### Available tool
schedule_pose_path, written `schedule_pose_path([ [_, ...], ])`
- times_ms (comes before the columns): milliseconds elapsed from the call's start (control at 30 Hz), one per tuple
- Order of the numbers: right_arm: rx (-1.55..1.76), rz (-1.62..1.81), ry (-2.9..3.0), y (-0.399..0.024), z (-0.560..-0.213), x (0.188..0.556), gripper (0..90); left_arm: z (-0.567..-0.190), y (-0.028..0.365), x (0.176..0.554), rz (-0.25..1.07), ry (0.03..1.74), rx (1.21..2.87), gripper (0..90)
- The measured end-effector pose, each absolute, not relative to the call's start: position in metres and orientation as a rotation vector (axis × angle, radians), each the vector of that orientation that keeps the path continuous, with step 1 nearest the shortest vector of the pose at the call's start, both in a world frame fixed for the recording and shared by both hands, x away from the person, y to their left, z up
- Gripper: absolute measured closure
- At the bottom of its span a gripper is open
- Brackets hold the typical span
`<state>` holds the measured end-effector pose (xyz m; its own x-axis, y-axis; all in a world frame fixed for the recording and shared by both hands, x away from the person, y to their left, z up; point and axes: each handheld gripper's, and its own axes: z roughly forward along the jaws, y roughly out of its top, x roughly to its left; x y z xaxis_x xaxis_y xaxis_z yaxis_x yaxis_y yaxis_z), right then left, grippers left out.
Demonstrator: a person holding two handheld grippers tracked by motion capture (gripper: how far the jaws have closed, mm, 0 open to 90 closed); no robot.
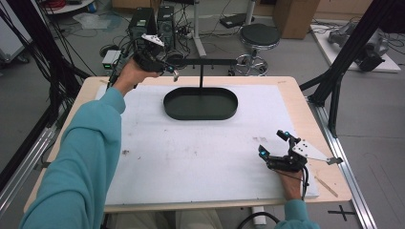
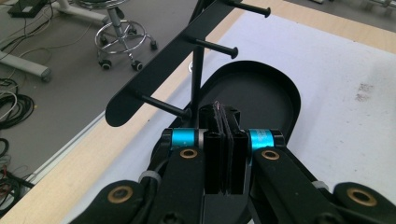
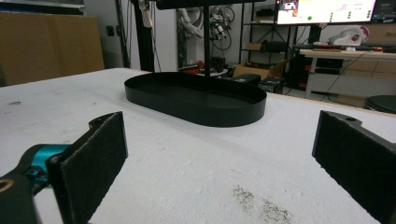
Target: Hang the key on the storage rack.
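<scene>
A black oval tray [image 1: 200, 117] stands at the back middle of the white mat, with a thin post [image 1: 201, 76] and a flat crossbar [image 1: 210, 61] on top. In the left gripper view the crossbar [image 2: 154, 74] carries bare pegs [image 2: 210, 46] over the tray [image 2: 261, 93]. My left gripper [image 1: 172, 70] is raised at the bar's left end, beside the nearest peg; its pads [image 2: 223, 109] are shut together, and I cannot tell whether anything thin is pinched. My right gripper [image 1: 273, 143] rests low at the front right, open [image 3: 219, 158] with nothing between its pads, facing the tray [image 3: 205, 112].
The white mat [image 1: 191, 157] covers most of the wooden table [image 1: 305, 109]. Behind the table stand a round stool [image 1: 259, 38] and computer cases [image 1: 143, 21] among cables. Black frame struts [image 1: 344, 62] rise at the right.
</scene>
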<state>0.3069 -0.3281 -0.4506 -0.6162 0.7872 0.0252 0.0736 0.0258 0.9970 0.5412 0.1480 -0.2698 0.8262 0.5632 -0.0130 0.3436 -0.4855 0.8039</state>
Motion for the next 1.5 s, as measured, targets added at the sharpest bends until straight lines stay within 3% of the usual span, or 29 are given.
schedule_pose_path([
  [1500,0.874,1.637,1.743,-0.3289,-0.4505,0.3076,2.4,-0.2739,0.148,0.5497,0.386,0.754,2.104,88.3],
])
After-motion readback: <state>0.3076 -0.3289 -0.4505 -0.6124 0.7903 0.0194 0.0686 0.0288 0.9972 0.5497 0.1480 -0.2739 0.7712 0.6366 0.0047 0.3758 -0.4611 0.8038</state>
